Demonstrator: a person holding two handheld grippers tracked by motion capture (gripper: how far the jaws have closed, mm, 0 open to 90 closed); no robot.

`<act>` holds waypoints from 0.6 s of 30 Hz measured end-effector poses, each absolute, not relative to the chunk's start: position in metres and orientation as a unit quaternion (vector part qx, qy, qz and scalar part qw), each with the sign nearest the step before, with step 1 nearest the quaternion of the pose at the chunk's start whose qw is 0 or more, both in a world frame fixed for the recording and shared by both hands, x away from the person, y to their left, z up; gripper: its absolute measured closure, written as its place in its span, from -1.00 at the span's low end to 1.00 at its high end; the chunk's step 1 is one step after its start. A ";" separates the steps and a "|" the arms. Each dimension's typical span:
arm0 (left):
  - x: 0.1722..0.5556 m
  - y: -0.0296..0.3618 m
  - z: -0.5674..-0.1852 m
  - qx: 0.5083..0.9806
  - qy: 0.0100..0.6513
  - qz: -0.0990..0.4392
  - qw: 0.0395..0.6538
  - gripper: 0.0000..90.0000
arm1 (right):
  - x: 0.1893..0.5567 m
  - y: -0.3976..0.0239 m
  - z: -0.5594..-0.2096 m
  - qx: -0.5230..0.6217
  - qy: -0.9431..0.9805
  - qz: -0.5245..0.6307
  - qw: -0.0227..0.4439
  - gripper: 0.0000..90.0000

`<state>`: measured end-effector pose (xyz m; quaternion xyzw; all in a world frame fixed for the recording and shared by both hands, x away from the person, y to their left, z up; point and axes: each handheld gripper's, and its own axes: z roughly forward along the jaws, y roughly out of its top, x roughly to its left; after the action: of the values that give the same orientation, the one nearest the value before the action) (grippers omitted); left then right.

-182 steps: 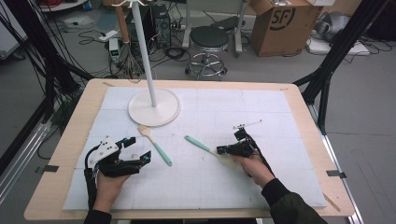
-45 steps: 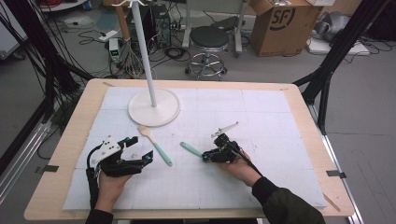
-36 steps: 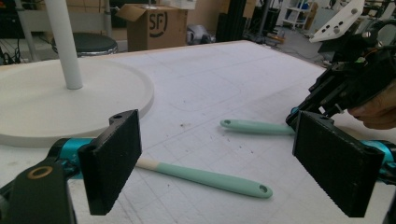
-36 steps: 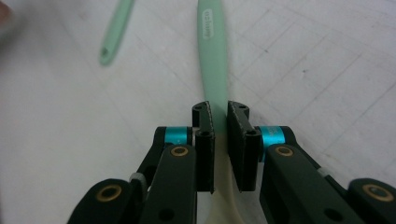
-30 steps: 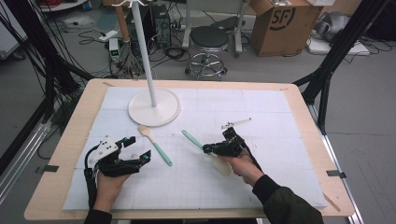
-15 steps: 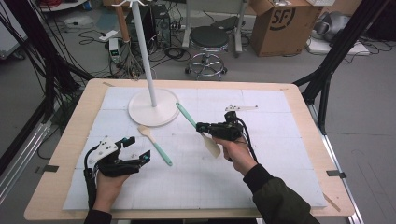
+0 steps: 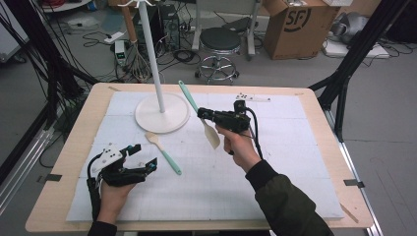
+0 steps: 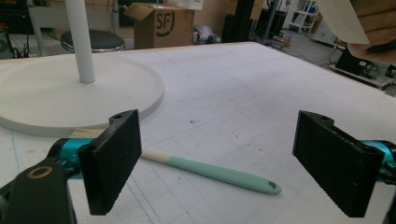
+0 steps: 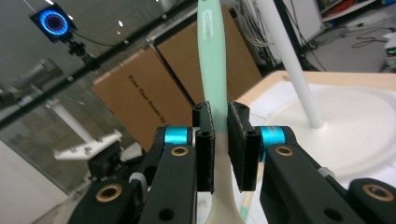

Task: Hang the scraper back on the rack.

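My right gripper (image 7: 202,114) is raised above the table, shut on a spatula (image 7: 211,136) near where its mint handle meets its cream blade. The handle slants up toward the white stand's pole (image 7: 153,59) and the blade hangs down by the hand. In the right gripper view the jaws (image 9: 219,145) pinch the spatula (image 9: 212,46) between their pads. A second mint-handled spatula (image 7: 165,155) lies flat on the mat. My left gripper (image 7: 143,155) rests on the table just left of it, open. In the left gripper view its handle (image 8: 219,171) lies beyond the wide-apart jaws (image 8: 224,163).
The stand's round white base (image 7: 162,114) sits at the back left of the white mat (image 7: 275,187); it also appears in the gripper views (image 8: 70,93) (image 9: 355,130). Behind the table stand a stool (image 7: 220,42) and a cardboard box (image 7: 295,22).
The right gripper has lifted the spatula off the mat and carried it back and left toward the stand, the handle tipping upward. The left gripper and the other spatula have stayed put.
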<state>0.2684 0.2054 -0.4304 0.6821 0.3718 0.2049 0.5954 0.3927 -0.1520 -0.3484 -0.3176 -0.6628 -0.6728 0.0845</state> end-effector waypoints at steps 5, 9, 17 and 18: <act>0.269 0.205 -0.432 0.683 0.371 0.200 0.597 -0.64 | 0.399 -0.144 -0.338 -0.308 -0.652 -0.688 0.078 0.82; 0.268 0.206 -0.431 0.681 0.371 0.201 0.598 -0.64 | 0.406 -0.138 -0.328 -0.296 -0.634 -0.711 0.075 0.82; 0.269 0.207 -0.432 0.680 0.372 0.198 0.600 -0.64 | 0.416 -0.126 -0.314 -0.290 -0.617 -0.728 0.071 0.82; 0.269 0.207 -0.432 0.680 0.372 0.198 0.600 -0.64 | 0.416 -0.125 -0.313 -0.289 -0.617 -0.729 0.072 0.82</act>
<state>0.2686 0.2074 -0.4324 0.6800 0.3722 0.1978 0.5999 0.4162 -0.1251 -0.3128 -0.2890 -0.6170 -0.7285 0.0718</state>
